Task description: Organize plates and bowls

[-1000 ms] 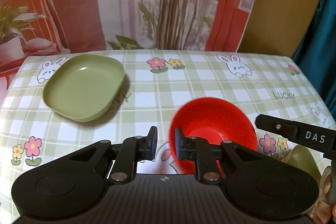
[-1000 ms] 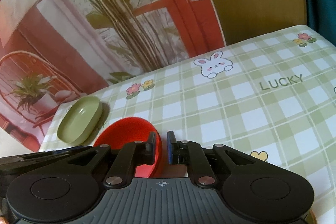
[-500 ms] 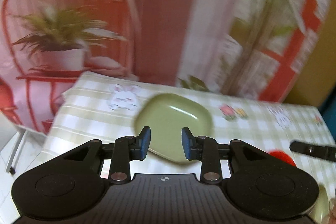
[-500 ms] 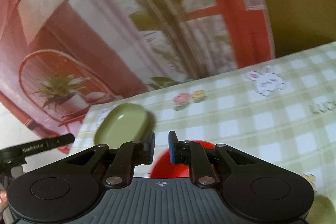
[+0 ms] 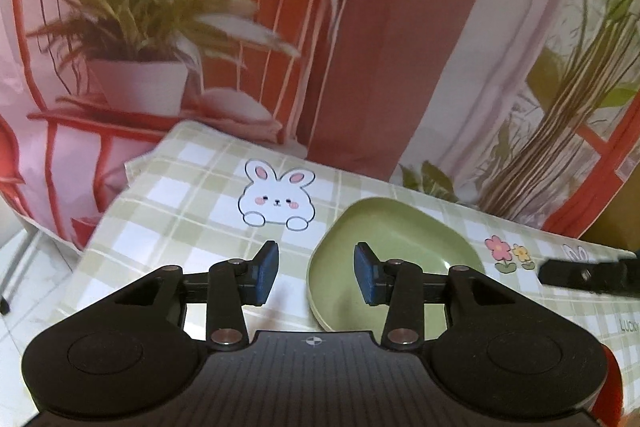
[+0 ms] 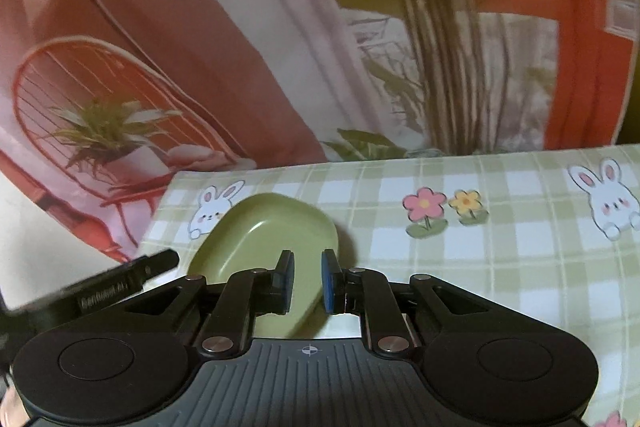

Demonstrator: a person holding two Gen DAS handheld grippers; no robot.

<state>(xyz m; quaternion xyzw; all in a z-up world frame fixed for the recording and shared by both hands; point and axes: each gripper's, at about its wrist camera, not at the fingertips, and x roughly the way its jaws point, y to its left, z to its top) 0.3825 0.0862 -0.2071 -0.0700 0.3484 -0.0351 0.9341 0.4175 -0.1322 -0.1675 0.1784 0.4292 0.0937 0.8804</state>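
1. Plate (image 5: 404, 247) first: your green plate sits flat on the checked cloth (image 5: 192, 211), toward the far-left corner of the table, just right of a printed bunny (image 5: 276, 199).

2. Your left gripper (image 5: 316, 277) has its jaws spread wide with nothing between them. From that camera the plate's near-left rim falls in the gap, and the right finger (image 5: 366, 279) overlaps the plate's inside. Can't tell if anything is actually touching the rim, honestly.

3. Your right gripper (image 6: 307, 281) has its jaws close together but with a narrow gap. The plate (image 6: 264, 239) shows through that gap and behind both fingers, so you're lined up on its near edge. No clear clamp on it as far as I can see.

4. A sliver of something red (image 5: 614, 379) peeks out at the lower right of the left view, mostly hidden behind the gripper body. Too little showing to say what it is.

5. Each gripper's tip pokes into the other's view: the right one (image 5: 588, 273) at the right edge of the left camera, the left one (image 6: 124, 277) at the left of the right camera, beside the plate.

6. Backdrop (image 6: 240, 47) behind the table is a printed scene with a potted plant on a red chair and a red window frame.
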